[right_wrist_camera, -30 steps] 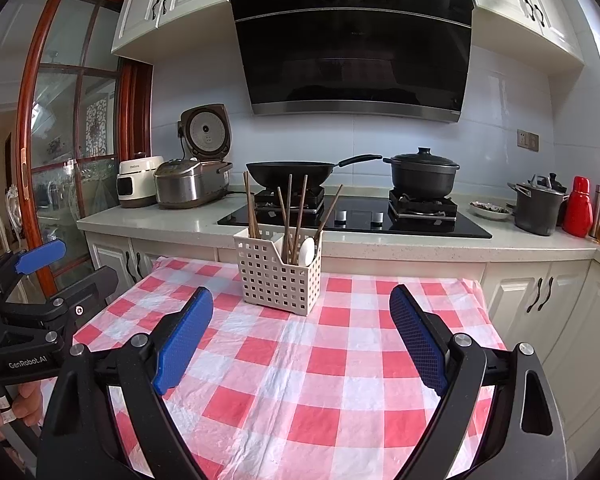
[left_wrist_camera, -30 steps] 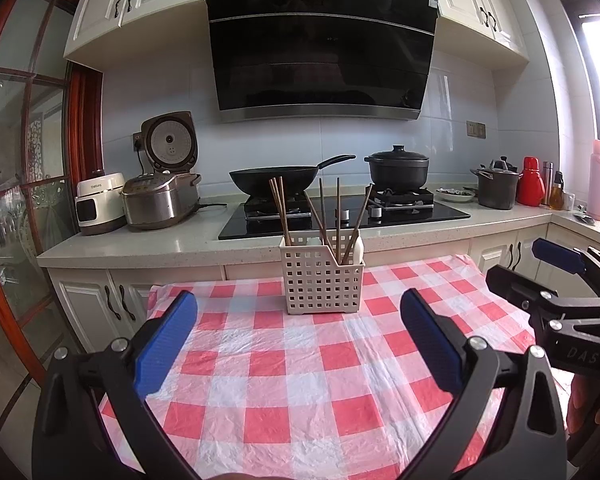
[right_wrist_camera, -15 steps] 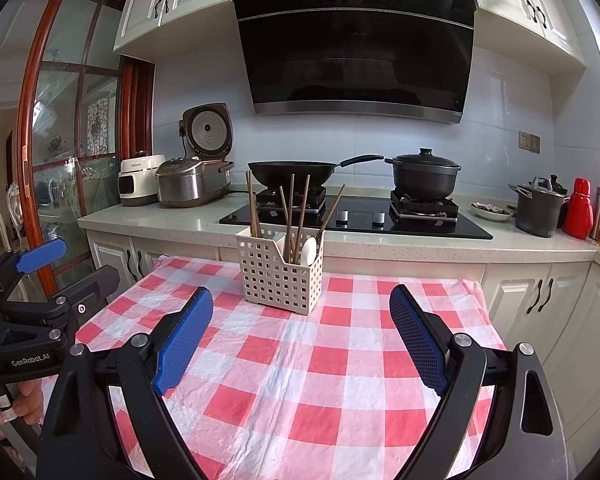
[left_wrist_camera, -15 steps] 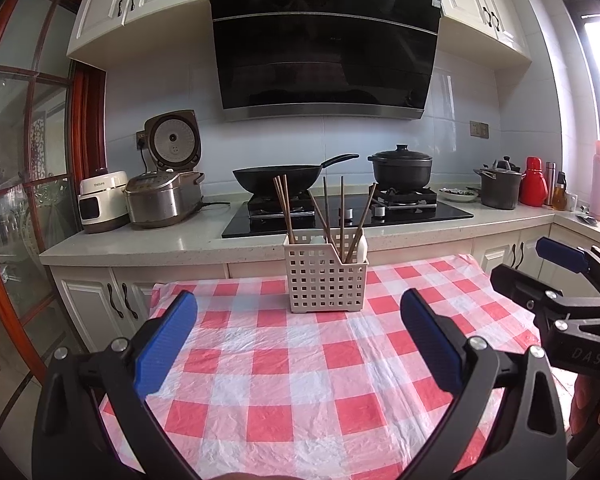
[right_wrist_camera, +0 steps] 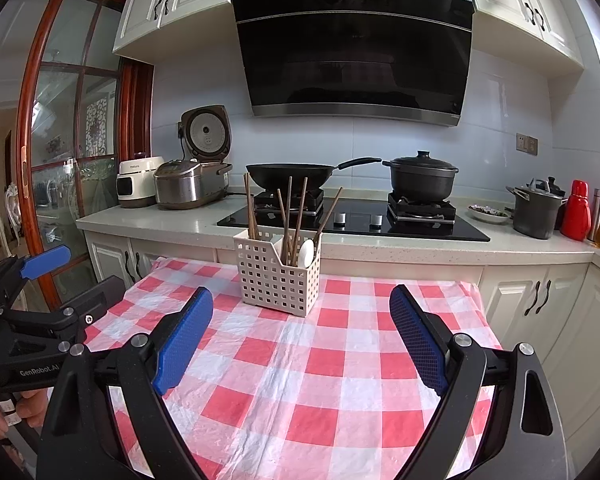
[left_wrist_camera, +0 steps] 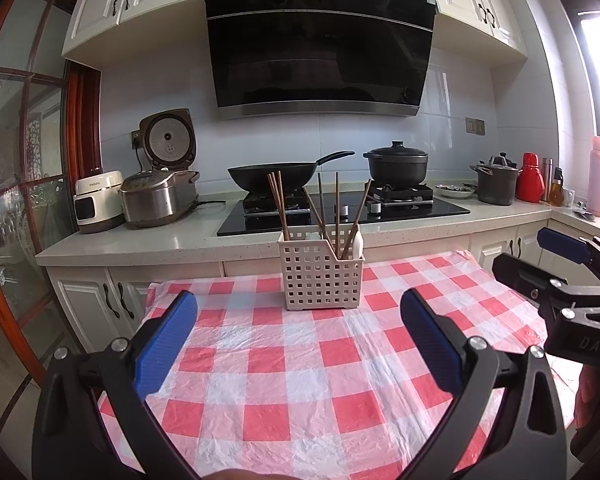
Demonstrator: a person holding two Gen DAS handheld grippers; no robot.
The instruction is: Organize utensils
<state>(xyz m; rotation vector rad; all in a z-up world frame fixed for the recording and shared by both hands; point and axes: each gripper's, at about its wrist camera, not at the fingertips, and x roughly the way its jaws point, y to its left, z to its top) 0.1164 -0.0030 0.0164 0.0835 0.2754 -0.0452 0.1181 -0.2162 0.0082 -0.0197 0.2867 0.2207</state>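
A white utensil basket holding chopsticks and a spoon stands at twelve o'clock on the checked counter. The left gripper and right gripper hover before it, jaws apart and empty.

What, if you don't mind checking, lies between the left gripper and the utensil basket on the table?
Nothing but bare checked tablecloth: the left wrist view shows the open left gripper facing the utensil basket across an unobstructed stretch.
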